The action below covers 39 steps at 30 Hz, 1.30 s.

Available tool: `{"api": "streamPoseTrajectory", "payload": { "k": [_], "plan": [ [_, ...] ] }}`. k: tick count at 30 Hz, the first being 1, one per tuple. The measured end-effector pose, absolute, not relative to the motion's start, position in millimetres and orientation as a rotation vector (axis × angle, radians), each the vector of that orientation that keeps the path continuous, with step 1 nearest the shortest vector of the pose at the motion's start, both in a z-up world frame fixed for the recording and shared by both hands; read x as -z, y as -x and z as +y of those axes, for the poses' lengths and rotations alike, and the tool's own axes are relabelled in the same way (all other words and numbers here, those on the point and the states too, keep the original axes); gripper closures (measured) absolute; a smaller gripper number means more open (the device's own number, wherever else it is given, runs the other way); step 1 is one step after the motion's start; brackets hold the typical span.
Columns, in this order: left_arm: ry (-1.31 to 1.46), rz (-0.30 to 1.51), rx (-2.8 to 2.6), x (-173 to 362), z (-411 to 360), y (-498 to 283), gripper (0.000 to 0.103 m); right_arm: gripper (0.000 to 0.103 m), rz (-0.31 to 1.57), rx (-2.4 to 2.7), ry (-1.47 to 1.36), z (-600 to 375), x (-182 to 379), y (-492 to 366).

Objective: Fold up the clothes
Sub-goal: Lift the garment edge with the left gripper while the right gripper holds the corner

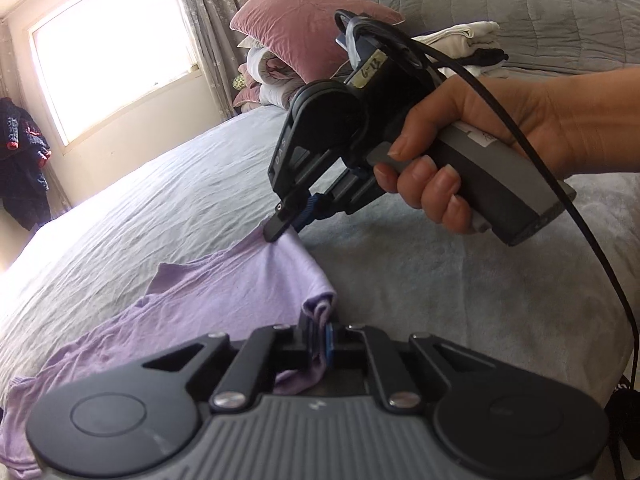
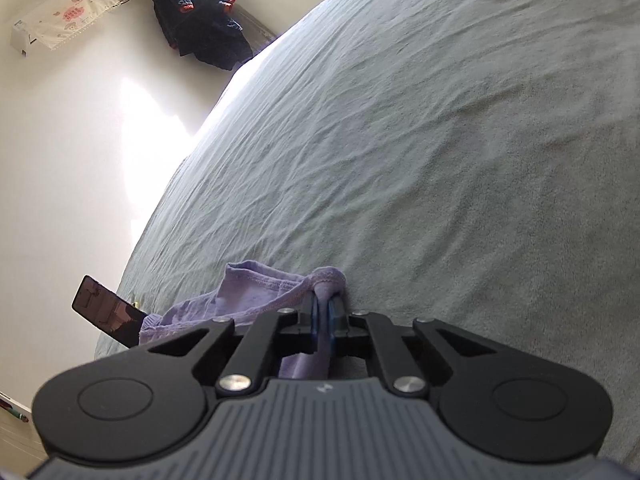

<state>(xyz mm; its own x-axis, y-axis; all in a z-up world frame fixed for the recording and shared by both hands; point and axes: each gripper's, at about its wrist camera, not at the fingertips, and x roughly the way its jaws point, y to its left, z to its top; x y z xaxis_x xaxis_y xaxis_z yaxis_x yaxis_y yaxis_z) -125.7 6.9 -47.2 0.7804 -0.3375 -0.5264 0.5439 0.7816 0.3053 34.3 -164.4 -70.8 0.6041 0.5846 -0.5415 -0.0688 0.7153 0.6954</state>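
A lilac garment [image 1: 224,300] lies stretched across the grey-blue bed sheet [image 1: 160,208]. My left gripper [image 1: 318,334] is shut on a bunched corner of it at the near end. In the left wrist view a hand [image 1: 480,140] holds my right gripper [image 1: 280,232], whose fingers pinch the garment's far corner against the bed. The right wrist view shows my right gripper [image 2: 325,316] shut on a hemmed lilac garment edge [image 2: 256,292], with the rest trailing down to the left.
A pink pillow [image 1: 304,20] and a stack of folded white clothes [image 1: 468,46] sit at the head of the bed, beside a grey quilt [image 1: 540,4]. Dark clothes [image 2: 200,20] hang near the window. A black phone [image 2: 106,312] lies at the bed edge.
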Motion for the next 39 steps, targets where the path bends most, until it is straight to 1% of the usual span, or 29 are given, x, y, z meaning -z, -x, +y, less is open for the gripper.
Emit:
{"api": "streamPoseTrajectory", "payload": {
  "k": [9, 21, 26, 32, 39],
  "plan": [
    [-0.438, 0.456, 0.466, 37, -20, 142, 0.098, 0.098, 0.813, -0.402, -0.676, -202, 59, -20],
    [-0.320, 0.465, 0.536, 26, -91, 170, 0.098, 0.098, 0.780, -0.294, -0.722, -301, 51, 28],
    [-0.246, 0.476, 0.545, 28, -107, 180, 0.098, 0.098, 0.794, -0.271, -0.728, -303, 49, 37],
    [-0.089, 0.512, 0.509, 25, -100, 173, 0.098, 0.098, 0.814, -0.245, -0.735, -301, 45, 44],
    [0.025, 0.486, 0.485, 17, -89, 170, 0.098, 0.097, 0.866, -0.213, -0.736, -282, 30, 34]
  ]
}}
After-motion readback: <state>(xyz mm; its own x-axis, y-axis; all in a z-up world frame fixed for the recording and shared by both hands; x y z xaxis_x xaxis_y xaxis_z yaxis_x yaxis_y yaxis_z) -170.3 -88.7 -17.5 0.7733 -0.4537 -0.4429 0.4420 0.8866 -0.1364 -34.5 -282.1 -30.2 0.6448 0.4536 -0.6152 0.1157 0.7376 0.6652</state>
